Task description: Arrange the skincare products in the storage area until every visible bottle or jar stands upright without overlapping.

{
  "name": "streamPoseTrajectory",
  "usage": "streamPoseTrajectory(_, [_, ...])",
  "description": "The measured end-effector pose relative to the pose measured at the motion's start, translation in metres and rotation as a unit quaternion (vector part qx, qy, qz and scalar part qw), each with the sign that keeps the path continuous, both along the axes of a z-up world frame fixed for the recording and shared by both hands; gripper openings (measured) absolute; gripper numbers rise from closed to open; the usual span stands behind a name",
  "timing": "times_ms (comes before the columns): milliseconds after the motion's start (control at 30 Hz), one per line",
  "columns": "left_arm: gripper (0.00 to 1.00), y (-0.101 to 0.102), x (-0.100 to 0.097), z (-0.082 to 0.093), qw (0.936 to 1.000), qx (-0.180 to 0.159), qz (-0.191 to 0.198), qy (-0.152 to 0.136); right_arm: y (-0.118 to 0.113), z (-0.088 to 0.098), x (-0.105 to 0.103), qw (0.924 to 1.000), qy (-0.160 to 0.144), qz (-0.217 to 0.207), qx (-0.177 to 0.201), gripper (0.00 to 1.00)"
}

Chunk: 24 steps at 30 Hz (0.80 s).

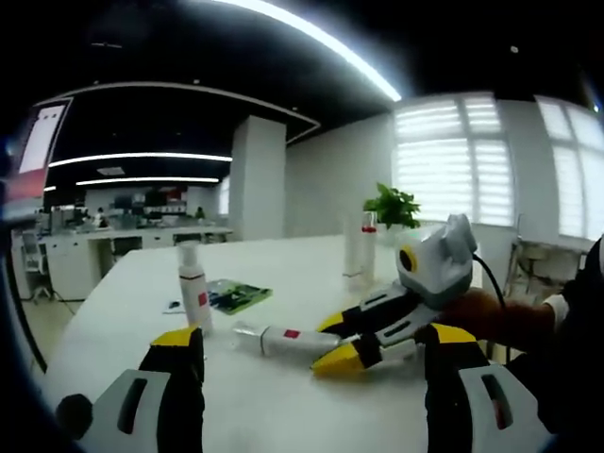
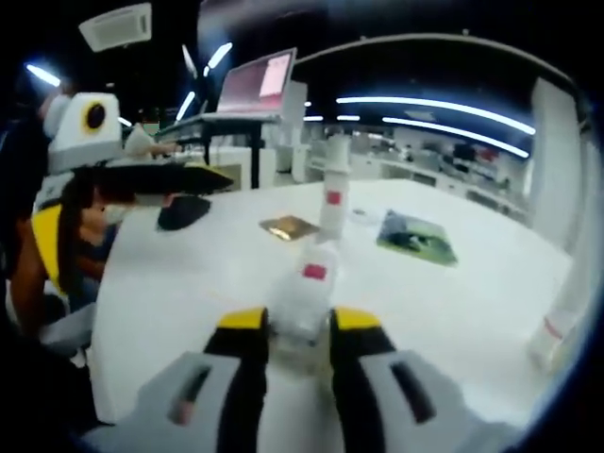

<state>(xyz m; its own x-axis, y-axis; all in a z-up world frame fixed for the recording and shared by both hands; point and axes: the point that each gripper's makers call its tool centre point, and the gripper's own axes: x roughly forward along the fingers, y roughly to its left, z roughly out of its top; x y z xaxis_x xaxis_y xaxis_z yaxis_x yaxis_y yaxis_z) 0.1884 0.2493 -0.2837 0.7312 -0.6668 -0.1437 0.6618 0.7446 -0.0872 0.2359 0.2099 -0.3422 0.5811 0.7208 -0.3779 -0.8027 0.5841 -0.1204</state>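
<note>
Between the right gripper's [image 2: 294,330] yellow-tipped jaws lies a white tube [image 2: 304,293] with a red label, pinched near its end on the white table [image 2: 472,302]; it looks light and smooth, squashy if squeezed, so I'd grip the firmer capped end. Beyond it an upright white bottle [image 2: 333,200] stands. The left gripper [image 1: 311,344] hovers spread, ahead of the same tube [image 1: 283,340].

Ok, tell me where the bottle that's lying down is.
In the left gripper view the lying bottle rests on the white table, right of the upright bottle, its end between the right gripper's jaws.
</note>
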Motion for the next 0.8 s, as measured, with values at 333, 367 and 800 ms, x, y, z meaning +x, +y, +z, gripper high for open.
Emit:
streamPoseTrajectory(333, [0.99, 0.000, 0.002, -0.004, 1.0000, -0.002, 0.003, 0.007, -0.002, 0.001, -0.001, 0.9999, -0.012, 0.006, -0.004, 0.20])
streamPoseTrajectory(367, [0.99, -0.001, 0.002, -0.004, 1.0000, -0.002, 0.003, 0.008, -0.002, 0.001, 0.000, 0.9999, -0.012, 0.006, -0.003, 0.20])
streamPoseTrajectory(800, [0.98, 0.001, 0.004, -0.003, 0.9988, -0.044, 0.002, 0.021, -0.006, 0.023, -0.008, 0.9986, -0.044, 0.023, 0.018, 0.18])
